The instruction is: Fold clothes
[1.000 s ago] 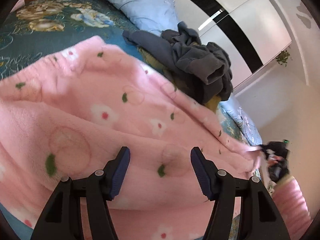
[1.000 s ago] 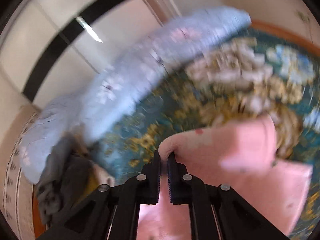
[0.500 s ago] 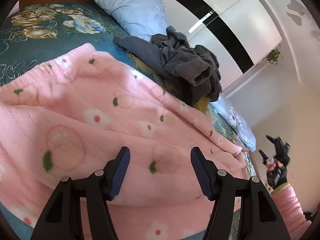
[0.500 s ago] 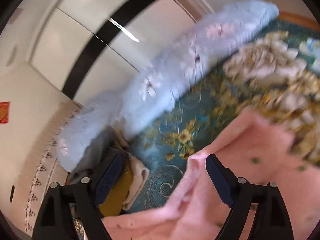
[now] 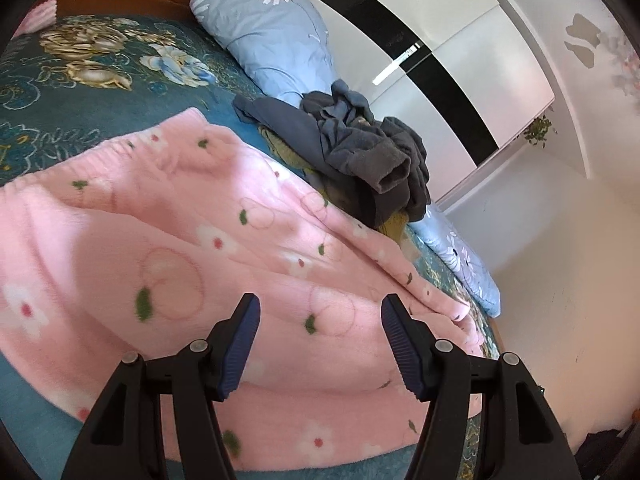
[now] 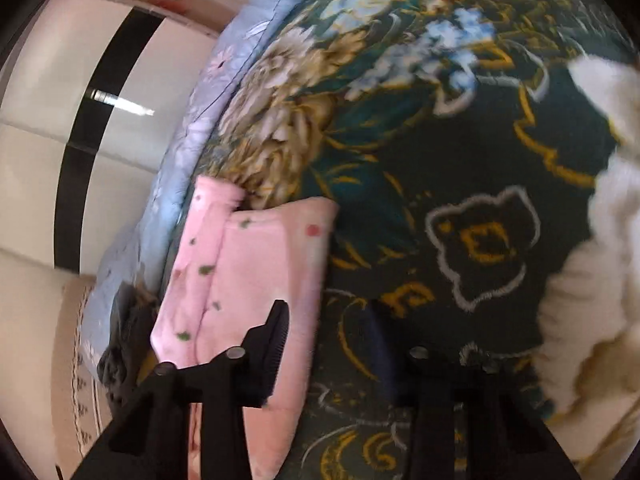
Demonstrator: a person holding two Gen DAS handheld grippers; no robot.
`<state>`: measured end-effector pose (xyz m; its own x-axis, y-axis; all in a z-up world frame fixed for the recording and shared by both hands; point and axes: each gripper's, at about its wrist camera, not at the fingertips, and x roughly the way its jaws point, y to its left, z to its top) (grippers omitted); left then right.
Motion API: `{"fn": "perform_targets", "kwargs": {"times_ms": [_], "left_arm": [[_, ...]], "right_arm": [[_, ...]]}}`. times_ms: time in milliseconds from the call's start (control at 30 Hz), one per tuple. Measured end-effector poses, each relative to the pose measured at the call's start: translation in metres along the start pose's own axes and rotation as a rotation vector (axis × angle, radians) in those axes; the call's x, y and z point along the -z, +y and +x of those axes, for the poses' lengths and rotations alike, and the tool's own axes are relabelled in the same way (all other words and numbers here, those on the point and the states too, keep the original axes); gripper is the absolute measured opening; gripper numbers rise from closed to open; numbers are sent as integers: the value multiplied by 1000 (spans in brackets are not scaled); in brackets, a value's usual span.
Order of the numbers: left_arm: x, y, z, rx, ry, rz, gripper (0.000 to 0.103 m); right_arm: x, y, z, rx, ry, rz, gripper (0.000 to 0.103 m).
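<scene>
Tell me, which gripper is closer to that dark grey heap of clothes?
Left, probably. The left gripper hovers over pink fleece facing the dark grey heap; the right gripper sees it off sideways.

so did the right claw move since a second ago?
Yes. The right claw let go of the pink garment and swung off it over the bedspread.

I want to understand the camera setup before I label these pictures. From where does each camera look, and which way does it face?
Left wrist: sits on the left gripper, looks down over the pink flowered fleece garment toward the dark grey clothes pile; both open fingers show.
Right wrist: sits on the right gripper, looks down at the dark green floral bedspread; its closing fingers hold nothing.
Shared: garment, bedspread, light blue pillow, clothes pile.
</scene>
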<state>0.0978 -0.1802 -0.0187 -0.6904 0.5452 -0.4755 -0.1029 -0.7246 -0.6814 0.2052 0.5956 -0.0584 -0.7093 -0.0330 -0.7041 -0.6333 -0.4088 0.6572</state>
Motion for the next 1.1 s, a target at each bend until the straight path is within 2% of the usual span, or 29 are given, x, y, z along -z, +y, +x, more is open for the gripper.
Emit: {"fn": "perform_targets", "kwargs": {"times_ms": [100,200,267,300,400,467,533,567,733,867,900,933,967,1000,1100], "left_arm": [[-7,8,-19,-14,-41,-22,64],[-23,32,-56,-28,-154,-111,64],[-35,55,-80,-98,-216,-186,64],[-39,68,-92,-140,-250,-220,64],[-47,107,-129,-206,-347,-342,64],[-46,124,-141,-281,-368,-375,64],[-43,136,-139,-368,-322,-388,64],[-41,141,-134,-381,-290,-394,64],[-30,150,-84,-216,-51,-438,64],[-29,141,-75,-250,-66,-412,62],[-28,141,-75,-248,-83,-417,60],[-27,142,-74,-243,-100,-428,41],[-25,143,-74,-234,-119,-438,18],[-24,143,-76,-222,-142,-445,11],[-24,130,-92,-181,-249,-406,9]], "right_arm": [[1,12,11,-30,12,-35,41],[5,22,23,-27,28,-49,32],[9,22,26,-30,21,-32,16],[11,21,26,-31,12,-22,12],[15,18,24,-32,-22,10,8],[15,21,21,-31,-42,8,7],[16,27,19,-29,-60,-1,6],[17,31,17,-28,-67,-8,6],[18,52,6,-54,-86,-26,6],[12,73,-13,-58,-108,-85,5],[10,79,-21,-67,-121,-100,5],[8,83,-30,-79,-133,-109,5],[5,86,-38,-95,-144,-115,5],[4,87,-47,-123,-159,-119,5],[3,83,-88,-261,-265,-156,4]]}}
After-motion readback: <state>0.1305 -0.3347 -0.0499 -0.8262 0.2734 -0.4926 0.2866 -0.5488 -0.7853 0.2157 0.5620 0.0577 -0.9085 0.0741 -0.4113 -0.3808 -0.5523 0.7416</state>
